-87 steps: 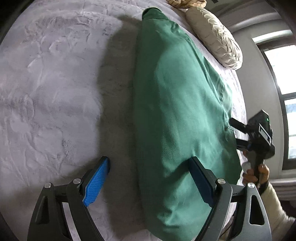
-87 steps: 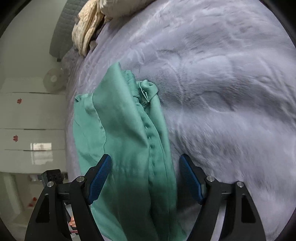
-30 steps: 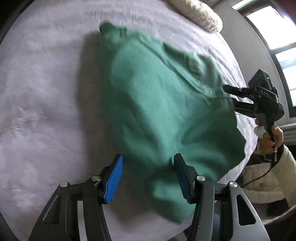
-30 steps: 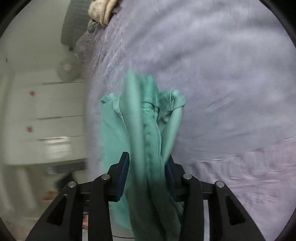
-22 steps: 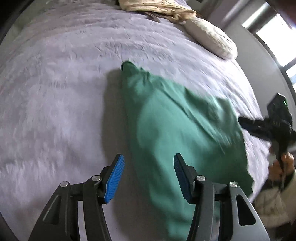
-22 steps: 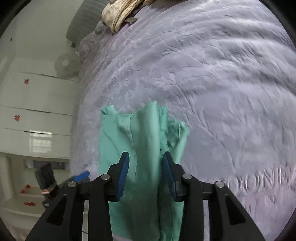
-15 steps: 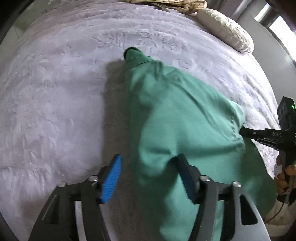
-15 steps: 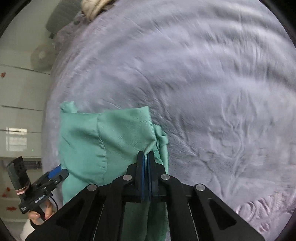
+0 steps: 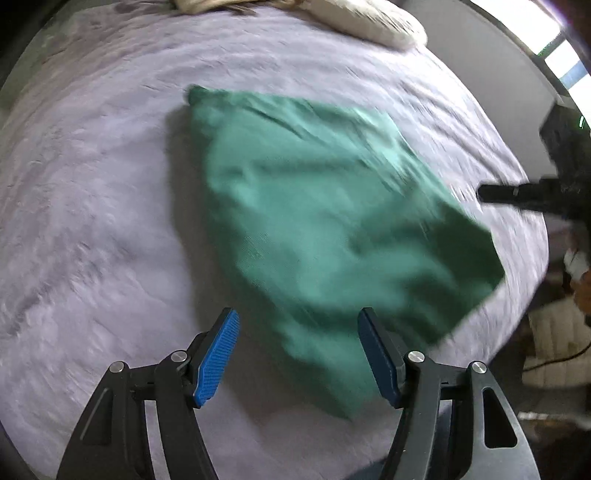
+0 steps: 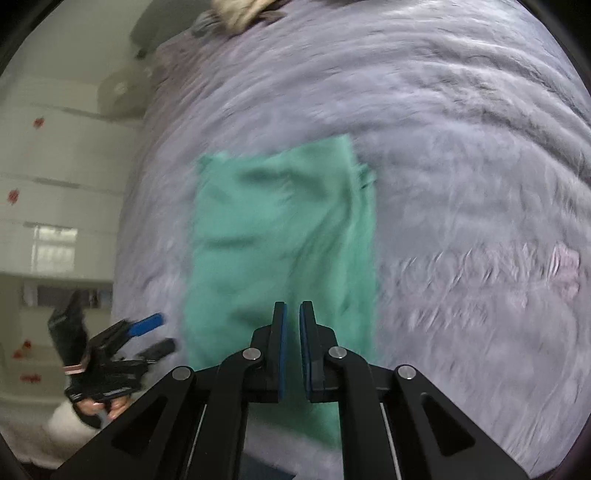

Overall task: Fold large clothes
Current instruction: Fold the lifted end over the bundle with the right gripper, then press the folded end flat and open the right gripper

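Observation:
A large green garment lies spread on the grey fleece bed cover, its near end reaching the bed's front edge. It also shows in the right wrist view as a long panel. My left gripper is open above the garment's near end, holding nothing. My right gripper hangs above the garment's near part with its jaws almost together and a narrow gap between the pads; no cloth is in them. The right gripper also shows at the right of the left wrist view. Both views are motion-blurred.
A cream pillow and a beige bundle of cloth lie at the head of the bed. White cabinets and a fan stand to the left of the bed. A window is at the right.
My right gripper shut on the garment's edge, then let go; the cloth has dropped flat on the bed. The left gripper has pulled back, still open. The garment lies wider now.

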{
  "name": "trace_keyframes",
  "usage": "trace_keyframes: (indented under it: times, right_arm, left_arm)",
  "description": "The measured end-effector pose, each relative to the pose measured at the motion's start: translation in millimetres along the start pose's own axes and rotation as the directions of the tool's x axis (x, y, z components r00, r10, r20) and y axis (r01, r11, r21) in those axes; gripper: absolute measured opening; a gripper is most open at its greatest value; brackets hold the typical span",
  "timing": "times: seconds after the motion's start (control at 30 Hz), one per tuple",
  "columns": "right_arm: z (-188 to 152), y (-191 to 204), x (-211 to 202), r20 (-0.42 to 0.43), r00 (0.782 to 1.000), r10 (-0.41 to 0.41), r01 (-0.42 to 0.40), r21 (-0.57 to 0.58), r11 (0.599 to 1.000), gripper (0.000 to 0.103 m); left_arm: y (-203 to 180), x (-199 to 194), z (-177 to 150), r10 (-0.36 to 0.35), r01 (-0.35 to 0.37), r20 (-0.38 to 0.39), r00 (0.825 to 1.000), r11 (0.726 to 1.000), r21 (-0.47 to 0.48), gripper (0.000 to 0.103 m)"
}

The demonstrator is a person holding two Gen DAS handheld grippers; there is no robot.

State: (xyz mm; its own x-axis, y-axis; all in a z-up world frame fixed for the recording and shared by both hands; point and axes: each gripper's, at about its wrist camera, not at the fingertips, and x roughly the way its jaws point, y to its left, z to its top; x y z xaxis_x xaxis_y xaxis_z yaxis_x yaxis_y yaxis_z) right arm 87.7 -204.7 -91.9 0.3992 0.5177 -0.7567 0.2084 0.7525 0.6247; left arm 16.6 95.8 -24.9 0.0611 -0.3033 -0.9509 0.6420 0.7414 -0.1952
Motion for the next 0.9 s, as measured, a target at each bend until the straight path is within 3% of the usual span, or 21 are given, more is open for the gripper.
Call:
trace_keyframes:
  times: [0.17,0.23,0.27,0.33,0.47,0.63,0.8,0.9]
  right_arm:
    - [-40,16,1,-0.072,0.997,-0.014,0.010,-0.057,0.998,0.009]
    - [-48,16,9,-0.091,0.992,-0.087,0.082,-0.065,0.995,0.009]
    - [-52,12,15,-0.098,0.983,-0.157,0.150,-0.077,0.986,0.009]
    - [-58,1,22,-0.106,0.972,-0.208,0.203,-0.057,0.978,0.009]
    - [-73,-38,34,-0.148,0.970,-0.193,0.203,0.052,0.978,0.001]
    - [-88,-53,42,-0.148,0.973,-0.176,0.191,0.094,0.977,0.000]
    - [-93,-42,26,-0.159,0.968,-0.196,0.211,0.086,0.974,0.002]
    - [-90,-15,5,-0.086,0.984,-0.158,0.160,0.007,0.987,0.006]
  left_arm:
    - [-10,25,-29,0.056,-0.055,-0.048,0.997,0.998,0.017,0.068]
    - [-5,27,-37,0.048,-0.049,-0.039,0.998,0.999,-0.014,0.069]
    - [-2,27,-39,0.041,-0.042,-0.037,0.998,0.999,-0.031,0.072]
    - [7,30,-40,0.041,-0.043,-0.031,0.999,0.997,-0.064,0.080]
    - [13,32,-47,0.021,-0.024,-0.032,0.999,0.996,-0.084,0.080]
    - [0,39,-41,0.042,-0.046,-0.044,0.998,0.994,-0.096,0.080]
    - [-4,30,-35,0.094,-0.099,-0.043,0.995,0.987,-0.127,0.080]
    - [-2,27,-33,0.108,-0.113,-0.043,0.993,0.984,-0.140,0.080]
